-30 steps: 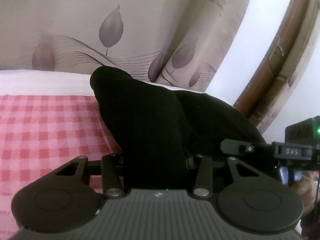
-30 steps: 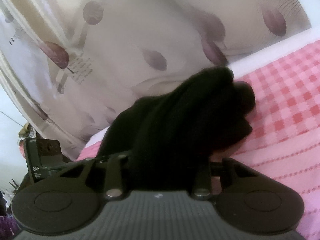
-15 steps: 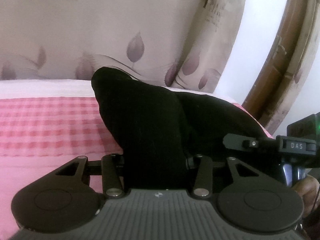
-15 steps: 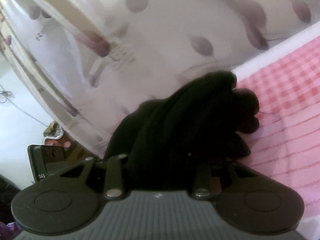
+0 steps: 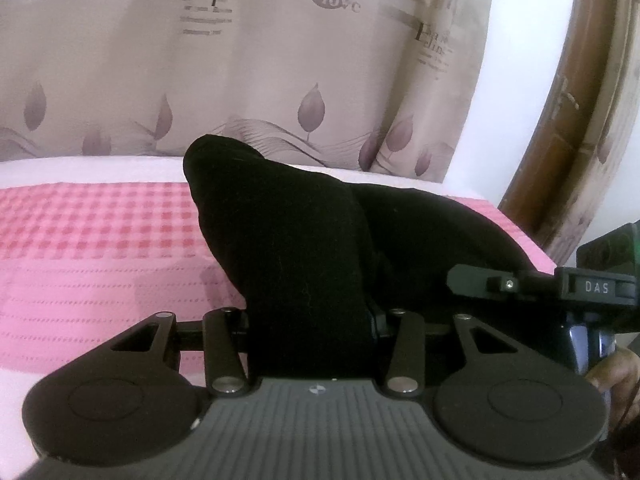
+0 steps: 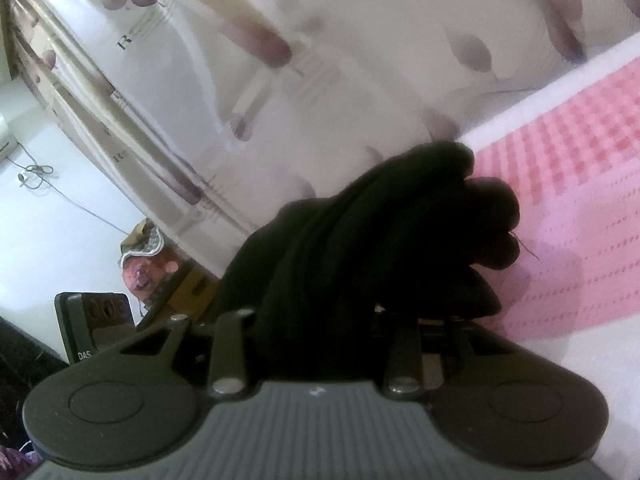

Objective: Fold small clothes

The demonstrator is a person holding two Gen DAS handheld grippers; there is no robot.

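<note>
- Pink checked bedspread (image 5: 92, 240) and leaf-print beige curtain (image 5: 240, 80) lie ahead of both claws.
- Left gripper (image 5: 312, 320): part-closed, clamping black knit garment (image 5: 288, 248).
- Right gripper (image 6: 320, 320): part-closed, clamping the same garment, bunched.

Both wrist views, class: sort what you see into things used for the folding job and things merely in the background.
In use: black garment, left gripper, right gripper, pink bedspread.
Background: leaf-print curtain, wooden door frame.

Garment (image 5: 304, 248) above bedspread (image 5: 92, 248)
</note>
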